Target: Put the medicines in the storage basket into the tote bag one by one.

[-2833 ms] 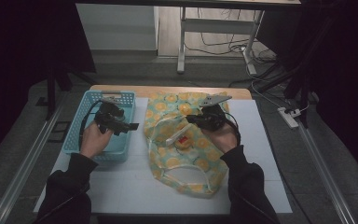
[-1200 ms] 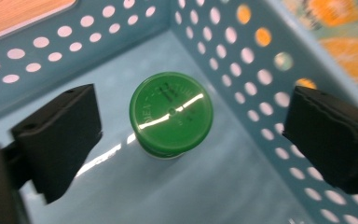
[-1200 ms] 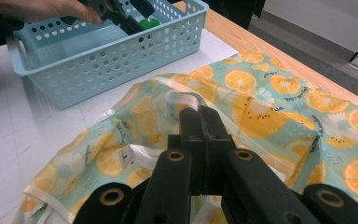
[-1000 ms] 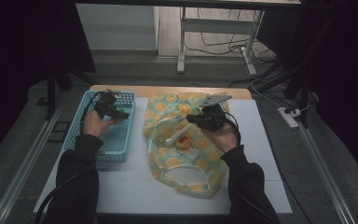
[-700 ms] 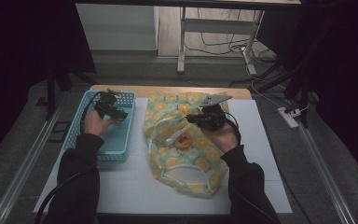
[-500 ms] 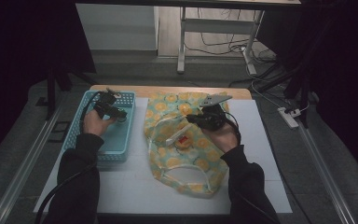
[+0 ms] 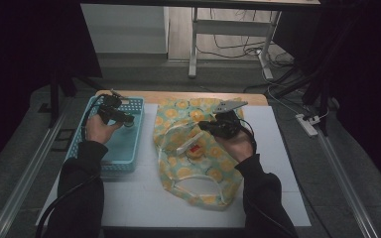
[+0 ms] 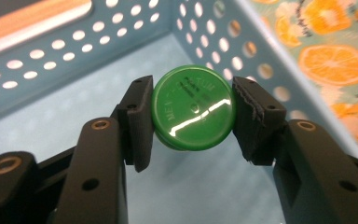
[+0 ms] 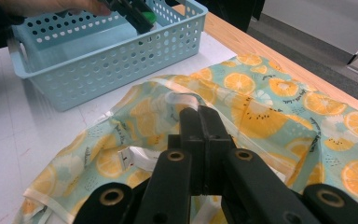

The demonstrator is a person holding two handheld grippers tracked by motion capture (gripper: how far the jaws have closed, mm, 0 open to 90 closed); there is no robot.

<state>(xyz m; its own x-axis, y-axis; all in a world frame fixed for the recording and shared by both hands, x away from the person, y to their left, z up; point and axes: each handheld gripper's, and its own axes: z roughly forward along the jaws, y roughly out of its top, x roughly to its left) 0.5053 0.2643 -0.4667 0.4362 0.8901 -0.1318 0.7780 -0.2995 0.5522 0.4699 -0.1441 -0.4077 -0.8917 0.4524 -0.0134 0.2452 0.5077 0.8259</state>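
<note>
Green cap [image 8: 193,107], pinched flat between both jaws of left hand-held gripper [image 8: 191,109], hanging inside far end of blue perforated basket [image 7: 131,106], clear of its floor. Probably mid-placement; next: lower, then spread jaws to release. Right hand-held gripper [image 9: 200,123] with jaws pressed together on a fold of orange-print fabric bag [image 7: 176,111], seemingly lifting its mouth. Small red item [image 7: 195,148] on bag, unidentifiable. White sheet [image 7: 144,198] over wooden bench [image 7: 188,95]; dim room, cables on floor beyond.
</note>
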